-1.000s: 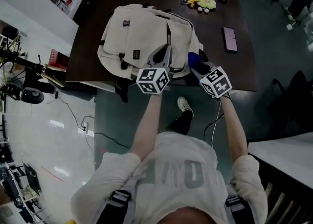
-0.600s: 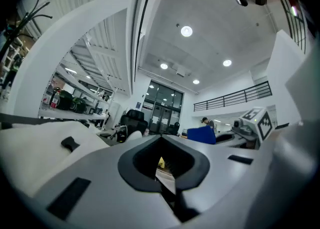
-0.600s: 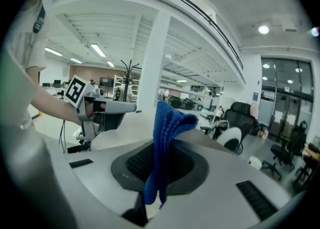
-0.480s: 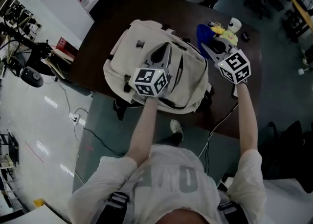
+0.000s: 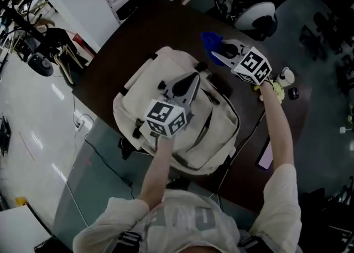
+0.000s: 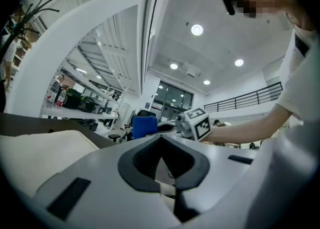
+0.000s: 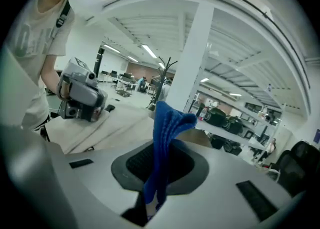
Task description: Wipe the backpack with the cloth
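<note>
A cream fabric backpack [image 5: 145, 100] with dark straps lies rumpled on the dark brown table [image 5: 138, 33]. The left gripper [image 5: 192, 80] rests on its middle, jaws together. At the backpack's 1 o'clock, the right gripper [image 5: 220, 54] pinches a limp, ribbed blue cloth [image 5: 210, 40].

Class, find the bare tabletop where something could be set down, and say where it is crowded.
Bare table lies between the backpack and the far edge. The right side is crowded: cup, yellow toy, phone.
</note>
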{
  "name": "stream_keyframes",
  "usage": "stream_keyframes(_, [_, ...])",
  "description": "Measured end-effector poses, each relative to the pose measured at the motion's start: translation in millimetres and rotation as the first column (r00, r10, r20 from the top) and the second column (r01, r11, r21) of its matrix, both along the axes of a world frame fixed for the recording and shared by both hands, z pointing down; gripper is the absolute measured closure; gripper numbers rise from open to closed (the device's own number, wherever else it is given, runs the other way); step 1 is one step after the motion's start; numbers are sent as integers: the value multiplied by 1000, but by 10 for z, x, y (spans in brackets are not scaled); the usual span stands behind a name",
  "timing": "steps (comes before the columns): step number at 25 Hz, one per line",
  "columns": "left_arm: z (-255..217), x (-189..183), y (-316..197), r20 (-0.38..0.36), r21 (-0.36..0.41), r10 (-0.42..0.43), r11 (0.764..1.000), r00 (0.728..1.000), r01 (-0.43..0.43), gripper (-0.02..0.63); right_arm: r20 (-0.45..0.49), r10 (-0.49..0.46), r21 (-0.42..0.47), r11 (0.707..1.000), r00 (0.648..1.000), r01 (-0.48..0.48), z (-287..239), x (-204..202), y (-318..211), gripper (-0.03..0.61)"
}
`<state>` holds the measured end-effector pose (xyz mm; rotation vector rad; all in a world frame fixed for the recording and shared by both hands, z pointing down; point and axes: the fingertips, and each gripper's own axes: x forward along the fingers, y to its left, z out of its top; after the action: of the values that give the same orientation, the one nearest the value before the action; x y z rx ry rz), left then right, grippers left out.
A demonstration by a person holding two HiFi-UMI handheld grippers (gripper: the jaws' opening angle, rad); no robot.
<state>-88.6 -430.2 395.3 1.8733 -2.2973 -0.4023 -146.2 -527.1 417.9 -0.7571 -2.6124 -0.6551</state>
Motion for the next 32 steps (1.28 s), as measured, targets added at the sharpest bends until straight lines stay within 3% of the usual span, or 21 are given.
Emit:
stream_keyframes(6, [112, -86, -88, -11, -22, 25, 999, 1000, -25, 612, -122, -169, 4, 985, 978, 170, 671, -604, 223, 535])
stream_keyframes(15, [213, -63, -130, 30, -74, 5, 997, 1000, -3, 612, -246, -400, -35, 914, 883, 405, 1067, -604, 556, 537])
stream_keyframes(20, [206, -135, -118, -19, -42, -5, 999, 1000, 4, 612, -240, -410, -57, 911, 880, 409, 1113, -537, 532, 537])
stream_keyframes(26, [190, -193, -88, -71, -11, -14, 1000, 997, 14, 612, -327, -419, -62, 904, 847, 423, 1360, -92, 451, 537])
stream_keyframes(32, [200, -205, -92, -71, -13, -17, 1000, 997, 16, 612, -313, -389, -101, 921, 867, 377, 1404, 212, 441, 537])
